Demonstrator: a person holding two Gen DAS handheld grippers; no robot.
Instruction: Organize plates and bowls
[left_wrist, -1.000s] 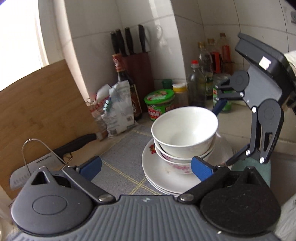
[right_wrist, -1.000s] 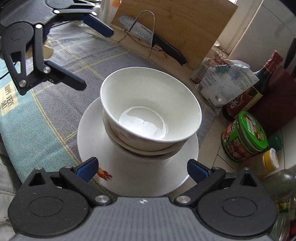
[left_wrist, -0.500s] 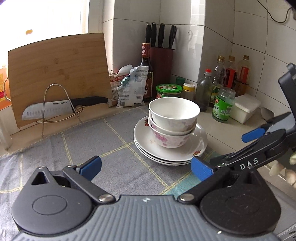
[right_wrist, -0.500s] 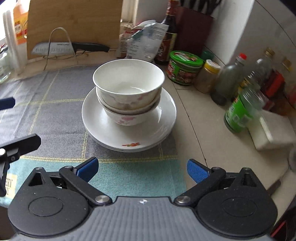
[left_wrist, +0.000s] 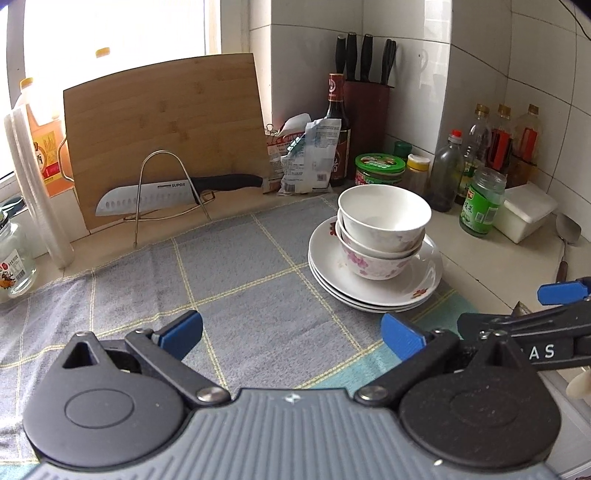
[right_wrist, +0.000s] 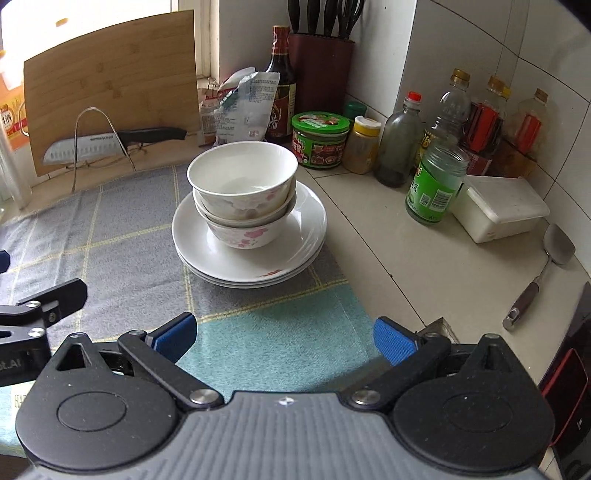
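Over the last second both grippers had been drawn back from close above the stacked dishes, so that the whole pile was seen from a distance; from this the stacking was judged finished, or nearly so. The left gripper (left_wrist: 291, 334) was held with its blue-tipped fingers spread wide and nothing between them, and the right gripper (right_wrist: 282, 338) likewise, wide apart and empty. The bowls (right_wrist: 242, 192), glossy white glazed ware with pink flower prints, were nested one inside another and rested in the middle of the plates (right_wrist: 306, 236), shallow round white dishes with small red motifs near the rim. The pile stood on a soft checked cloth (left_wrist: 236, 258) of grey and teal with yellow lines, near the edge where the pale bench (right_wrist: 424, 258) lay bare.
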